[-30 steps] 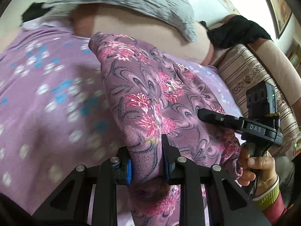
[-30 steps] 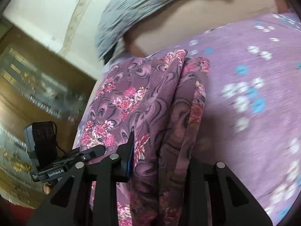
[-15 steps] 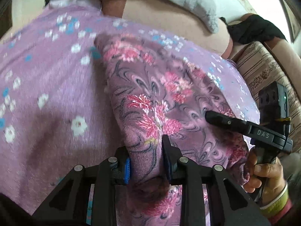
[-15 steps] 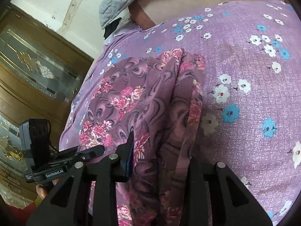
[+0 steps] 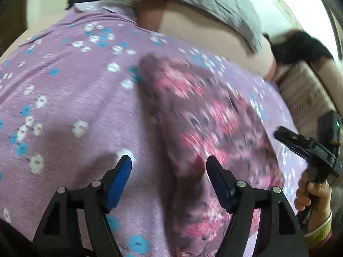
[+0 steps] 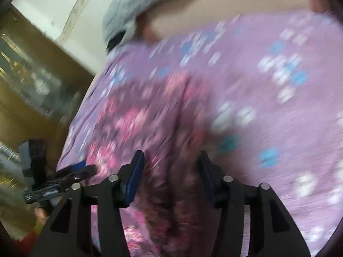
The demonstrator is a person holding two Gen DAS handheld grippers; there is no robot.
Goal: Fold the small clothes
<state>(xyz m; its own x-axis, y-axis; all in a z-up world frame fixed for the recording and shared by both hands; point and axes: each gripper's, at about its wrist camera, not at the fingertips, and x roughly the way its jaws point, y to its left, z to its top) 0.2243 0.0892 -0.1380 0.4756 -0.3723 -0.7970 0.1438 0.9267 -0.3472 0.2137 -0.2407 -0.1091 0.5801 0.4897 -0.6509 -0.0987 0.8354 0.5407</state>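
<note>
Garment (image 5: 214, 128) between both opening jaws, unpinched: left gripper (image 5: 169, 167), right gripper (image 6: 170, 160); cabinet (image 6: 32, 85) only right view.

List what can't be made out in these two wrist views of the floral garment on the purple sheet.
- Floral garment: motion blur in both views smears its fold lines and edges.
- Its near end: cut off by the bottom edge, partly behind the left gripper and right gripper, both opening, pads off the cloth.
- Garment type: unreadable.
- Hand on the right gripper: cropped at the left view's edge.
</note>
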